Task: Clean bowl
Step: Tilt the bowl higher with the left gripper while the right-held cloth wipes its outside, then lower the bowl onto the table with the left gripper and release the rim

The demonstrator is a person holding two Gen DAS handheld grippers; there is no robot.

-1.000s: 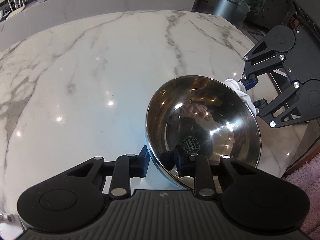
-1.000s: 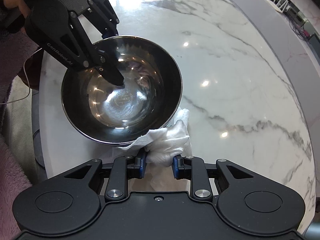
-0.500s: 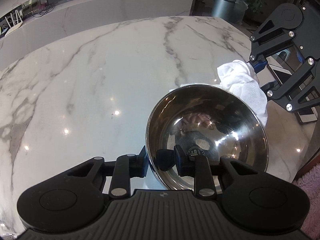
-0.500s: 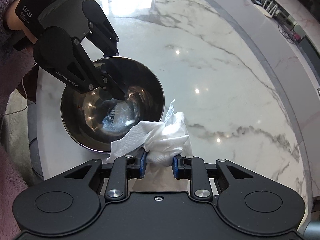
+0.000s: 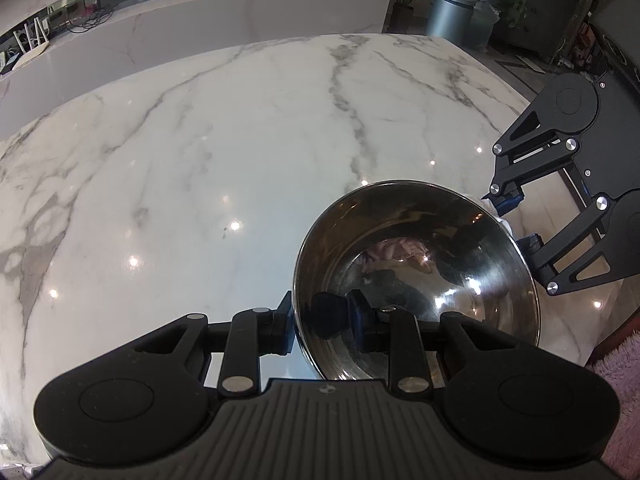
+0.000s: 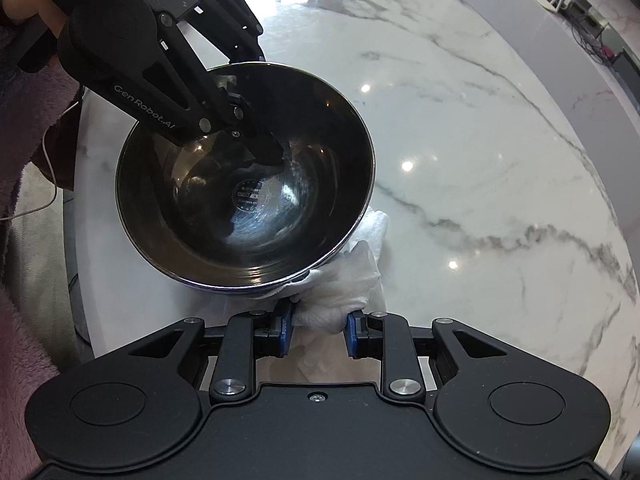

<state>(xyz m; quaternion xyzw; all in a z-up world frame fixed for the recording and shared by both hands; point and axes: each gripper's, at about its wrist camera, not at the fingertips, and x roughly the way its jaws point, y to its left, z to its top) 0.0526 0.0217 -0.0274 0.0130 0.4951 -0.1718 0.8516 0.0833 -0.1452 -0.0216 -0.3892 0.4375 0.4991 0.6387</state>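
Bowl [image 6: 280, 216]: one only, of polished steel, round and deep, with a dark round stamp at the bottom of its inside. It sits near the near right corner of the one white marble table [image 5: 200, 160] with grey veins, tipped somewhat, its mouth turned up and toward the far side in the left wrist view.

Two grippers are at it. The left gripper [image 5: 320, 320] straddles the near wall of the bowl: one blue-padded finger stands outside the rim on the left, the other is inside the bowl. Its jaws have just been opening a little, with the bowl's wall between them; whether the pads press on the steel at this instant I cannot tell. In the right wrist view the same gripper reaches in from the upper left, its inner finger [image 6: 264, 148] dark against the steel.

The right gripper [image 6: 318, 334] is clamped on one crumpled white cloth [image 6: 344, 284], its two blue pads biting the wad from either side. The cloth lies against the outside of the bowl's wall, just under the rim, on the side away from the left gripper; in the left wrist view only a sliver of it [image 5: 489, 203] shows past the rim.

A pink fuzzy sleeve [image 6: 24, 360] shows at the left edge of the right wrist view.
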